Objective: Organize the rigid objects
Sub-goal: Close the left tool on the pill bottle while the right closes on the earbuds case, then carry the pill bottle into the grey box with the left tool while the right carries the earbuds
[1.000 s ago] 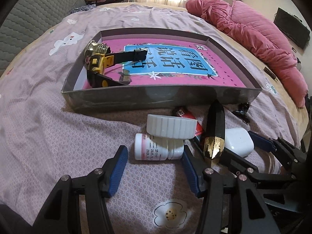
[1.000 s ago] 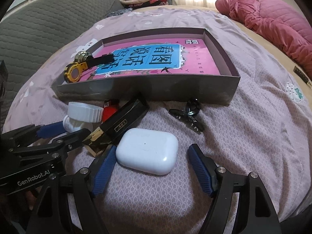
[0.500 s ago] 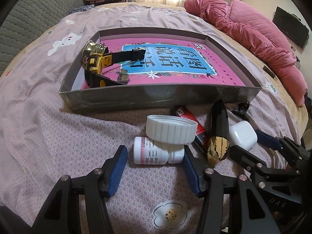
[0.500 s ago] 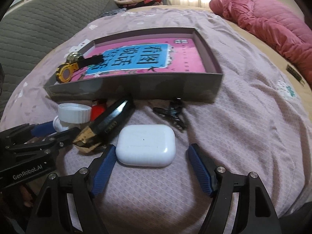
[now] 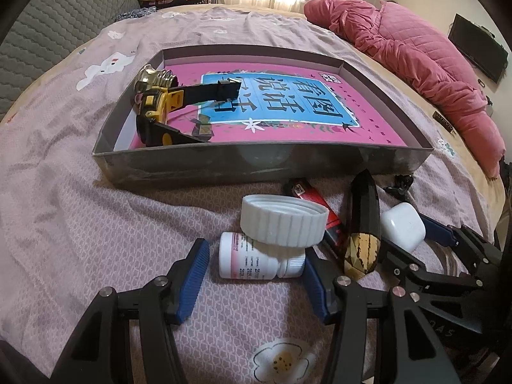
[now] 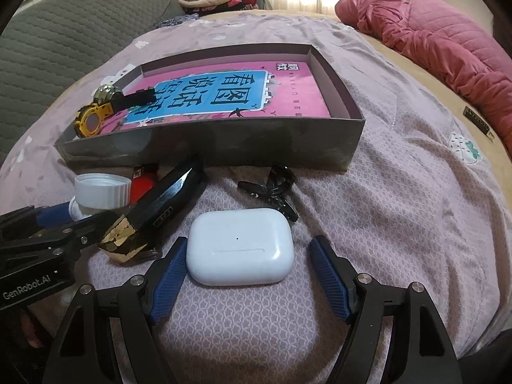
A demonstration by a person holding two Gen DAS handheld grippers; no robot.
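Note:
A white pill bottle (image 5: 252,262) lies on its side on the bedspread between the pads of my left gripper (image 5: 256,275). The gripper is open, with a gap at the left pad. A loose white cap (image 5: 283,220) rests on the bottle. My right gripper (image 6: 249,268) is open around a white earbuds case (image 6: 240,246), with a gap at the right pad. A black and gold oblong box (image 6: 166,204), a red lighter (image 6: 144,182) and a black hair clip (image 6: 272,188) lie nearby. A yellow watch (image 5: 156,108) sits in the shallow grey box (image 5: 256,163).
The grey box (image 6: 224,147) has a pink and blue printed floor and low walls, and lies just beyond the loose items. A pink quilt (image 5: 416,51) is bunched at the far right. A grey cushion (image 6: 64,41) lies at the far left, and folded clothes are at the back.
The right wrist view swung slightly left and back, and the earbuds case stayed between its fingers. The left gripper and the pill bottle have not moved.

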